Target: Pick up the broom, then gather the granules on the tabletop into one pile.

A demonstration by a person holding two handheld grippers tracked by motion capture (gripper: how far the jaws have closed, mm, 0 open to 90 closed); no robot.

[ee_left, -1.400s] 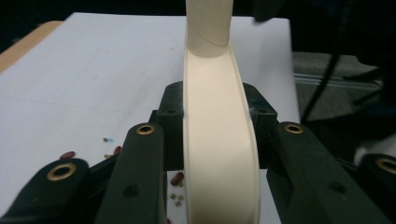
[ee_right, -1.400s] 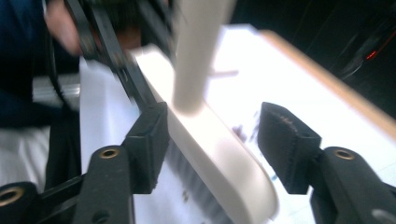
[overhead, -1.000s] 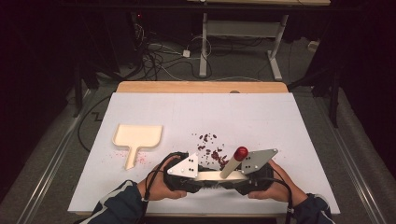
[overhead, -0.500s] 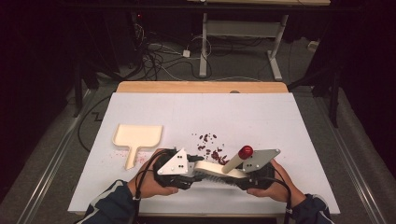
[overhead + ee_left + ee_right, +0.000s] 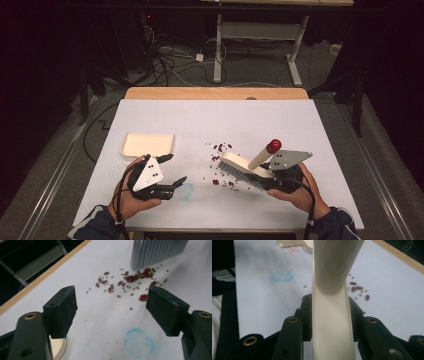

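The right tongs (image 5: 272,176) are clamped on the cream brush (image 5: 245,167), its red-tipped handle rising above them; its bristles sit beside the scattered red beans (image 5: 220,165) ahead of them on the bench (image 5: 250,120). The left tongs (image 5: 172,170) stand apart, holding nothing; a blue ring mark (image 5: 138,342) lies just beyond their tips; the cream dustpan (image 5: 148,144) lies just behind them.

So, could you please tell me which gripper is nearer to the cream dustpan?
Left. The left gripper sits open just below the dustpan. The right gripper, shut on the brush, is across the scattered beans.
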